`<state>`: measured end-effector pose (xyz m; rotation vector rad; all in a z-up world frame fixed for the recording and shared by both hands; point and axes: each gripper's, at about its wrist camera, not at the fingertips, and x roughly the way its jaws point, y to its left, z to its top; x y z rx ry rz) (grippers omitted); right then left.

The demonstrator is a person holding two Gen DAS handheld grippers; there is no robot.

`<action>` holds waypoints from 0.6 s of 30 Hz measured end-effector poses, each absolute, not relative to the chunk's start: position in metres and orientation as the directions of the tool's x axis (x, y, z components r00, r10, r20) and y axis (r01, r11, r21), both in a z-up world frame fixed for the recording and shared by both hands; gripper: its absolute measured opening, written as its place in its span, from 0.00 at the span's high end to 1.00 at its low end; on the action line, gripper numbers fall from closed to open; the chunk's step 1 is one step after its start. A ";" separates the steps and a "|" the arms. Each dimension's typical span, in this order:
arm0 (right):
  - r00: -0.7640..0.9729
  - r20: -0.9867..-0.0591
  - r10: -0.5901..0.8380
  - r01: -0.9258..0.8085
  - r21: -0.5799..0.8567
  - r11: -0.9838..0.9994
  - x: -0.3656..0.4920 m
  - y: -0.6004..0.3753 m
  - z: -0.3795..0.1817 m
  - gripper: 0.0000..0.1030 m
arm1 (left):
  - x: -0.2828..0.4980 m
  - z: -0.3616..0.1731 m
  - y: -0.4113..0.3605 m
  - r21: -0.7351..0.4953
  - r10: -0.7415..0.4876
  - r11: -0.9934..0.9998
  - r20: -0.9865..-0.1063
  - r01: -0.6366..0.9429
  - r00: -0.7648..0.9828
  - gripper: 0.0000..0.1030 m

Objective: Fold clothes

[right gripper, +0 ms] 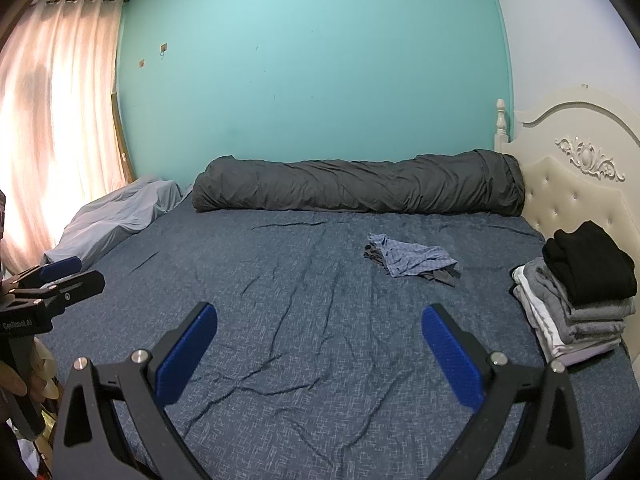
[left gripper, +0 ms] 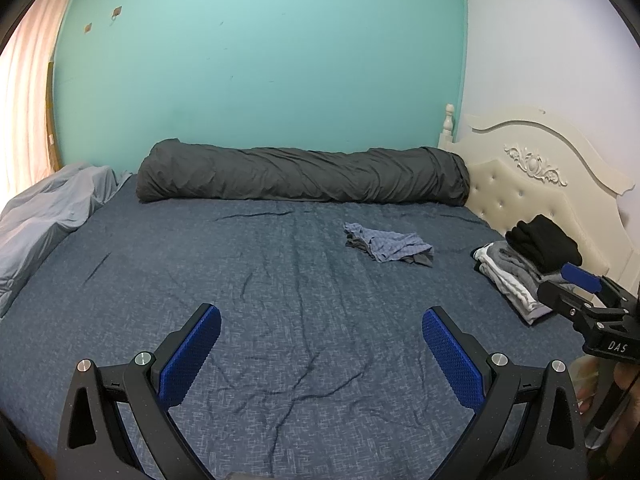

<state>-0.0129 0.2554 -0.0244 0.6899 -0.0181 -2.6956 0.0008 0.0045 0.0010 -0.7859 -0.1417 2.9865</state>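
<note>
A crumpled blue checked garment (left gripper: pixel 390 244) (right gripper: pixel 412 259) lies loose on the dark blue bed sheet (left gripper: pixel 280 280) (right gripper: pixel 300 300), right of the middle and well beyond both grippers. A stack of folded clothes (left gripper: pixel 520 268) (right gripper: pixel 576 300), grey and white with a black piece on top, sits at the right by the headboard. My left gripper (left gripper: pixel 320 320) hangs open over the near part of the bed with nothing between its blue pads. My right gripper (right gripper: pixel 320 320) is open and empty too; in the left wrist view it shows at the right edge (left gripper: pixel 576 280), close to the stack.
A long dark grey rolled duvet (left gripper: pixel 300 176) (right gripper: pixel 360 184) lies along the far wall. A light grey blanket (left gripper: pixel 48 216) (right gripper: pixel 116 216) is bunched at the far left. A cream padded headboard (left gripper: pixel 540 184) (right gripper: pixel 580 184) bounds the right side. Curtains (right gripper: pixel 52 120) hang at left.
</note>
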 end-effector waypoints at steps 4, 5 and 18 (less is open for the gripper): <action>-0.813 -0.468 -0.346 0.336 0.109 -0.936 -0.017 0.258 -0.027 0.00 | -0.004 -0.001 0.004 -0.118 0.081 -0.993 -0.489 -0.027 -0.868 0.00; -0.812 -0.469 -0.347 0.336 0.111 -0.935 -0.018 0.258 -0.028 0.00 | -0.005 -0.003 0.004 -0.119 0.081 -0.993 -0.492 -0.025 -0.867 0.00; -0.726 -0.591 -0.352 0.268 0.227 -0.936 -0.100 0.291 -0.102 0.00 | -0.073 -0.070 -0.005 -0.145 0.045 -0.988 -0.559 0.044 -0.828 0.00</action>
